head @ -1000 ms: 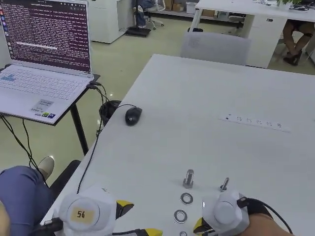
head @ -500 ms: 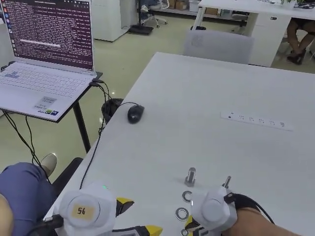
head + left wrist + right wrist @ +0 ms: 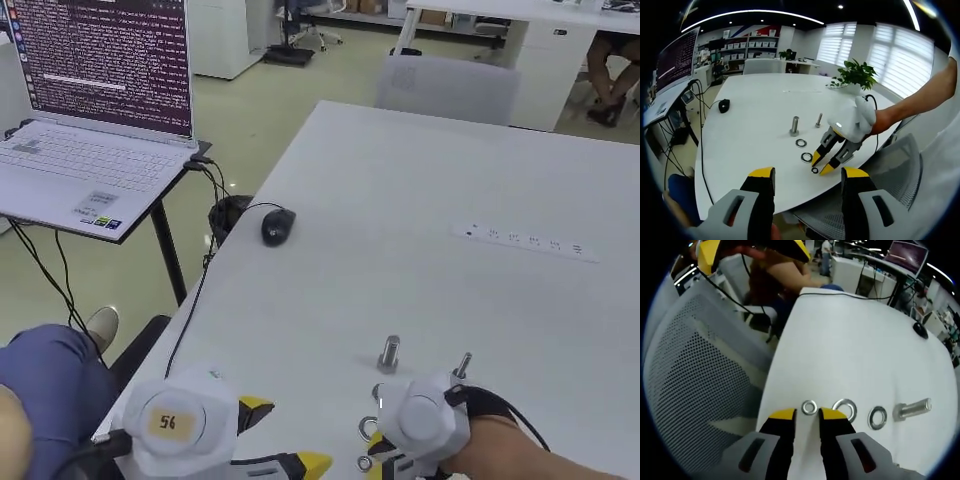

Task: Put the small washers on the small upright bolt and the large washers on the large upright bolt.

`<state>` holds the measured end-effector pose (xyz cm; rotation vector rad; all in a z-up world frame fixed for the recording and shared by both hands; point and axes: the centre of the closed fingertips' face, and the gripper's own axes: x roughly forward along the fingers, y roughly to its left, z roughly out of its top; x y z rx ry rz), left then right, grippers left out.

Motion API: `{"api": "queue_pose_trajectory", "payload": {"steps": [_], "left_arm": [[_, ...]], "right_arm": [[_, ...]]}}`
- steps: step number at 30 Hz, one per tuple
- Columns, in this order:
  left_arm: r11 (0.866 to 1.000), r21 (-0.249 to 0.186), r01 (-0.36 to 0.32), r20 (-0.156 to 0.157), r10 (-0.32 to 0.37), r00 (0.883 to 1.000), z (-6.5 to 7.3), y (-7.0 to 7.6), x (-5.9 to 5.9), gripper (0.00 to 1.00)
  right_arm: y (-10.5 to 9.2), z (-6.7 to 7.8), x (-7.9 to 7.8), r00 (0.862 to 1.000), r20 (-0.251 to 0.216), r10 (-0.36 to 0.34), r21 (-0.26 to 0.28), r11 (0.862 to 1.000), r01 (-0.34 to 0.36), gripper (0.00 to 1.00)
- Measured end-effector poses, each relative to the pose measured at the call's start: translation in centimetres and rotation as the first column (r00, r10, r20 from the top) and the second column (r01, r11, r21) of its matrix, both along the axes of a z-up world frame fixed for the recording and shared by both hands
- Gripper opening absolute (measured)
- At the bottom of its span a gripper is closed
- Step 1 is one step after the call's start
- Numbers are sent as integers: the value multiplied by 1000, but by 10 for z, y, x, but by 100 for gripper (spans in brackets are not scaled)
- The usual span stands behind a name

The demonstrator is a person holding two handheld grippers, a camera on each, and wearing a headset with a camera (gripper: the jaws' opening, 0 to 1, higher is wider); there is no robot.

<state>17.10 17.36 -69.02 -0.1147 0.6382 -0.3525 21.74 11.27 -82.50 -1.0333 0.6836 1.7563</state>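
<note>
The large upright bolt (image 3: 389,353) and the small upright bolt (image 3: 461,366) stand near the front of the white table (image 3: 420,200). Two large washers (image 3: 801,143) (image 3: 806,157) and a small washer (image 3: 814,170) lie in a row in front of the large bolt. My right gripper (image 3: 807,415) is open by a narrow gap, tips down on the table, with the small washer (image 3: 809,407) lying just ahead of them. A large washer (image 3: 877,417) lies beside the large bolt (image 3: 912,410). My left gripper (image 3: 808,177) hovers open at the table's near edge, holding nothing.
A black mouse (image 3: 277,227) with its cable lies at the left edge of the table. A white power strip (image 3: 525,243) lies at the right. A laptop (image 3: 90,110) stands on a stand to the left, and a grey chair (image 3: 445,90) behind the table.
My right gripper has moved left over the row of washers and now covers part of them in the head view. The left gripper has stayed put. The head camera shifted slightly.
</note>
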Motion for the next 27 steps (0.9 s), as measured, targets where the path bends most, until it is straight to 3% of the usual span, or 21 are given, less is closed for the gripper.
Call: {"api": "queue_pose_trajectory", "payload": {"steps": [7, 27], "left_arm": [[1000, 0, -6, -2, 6, 1000, 0, 2, -1, 52], [1000, -2, -1, -2, 1, 1000, -1, 1, 0, 52]], "right_arm": [[2, 0, 1, 1000, 13, 28, -10, 1000, -28, 15], [-1, -1, 1, 997, 31, 72, -41, 997, -71, 15]]}}
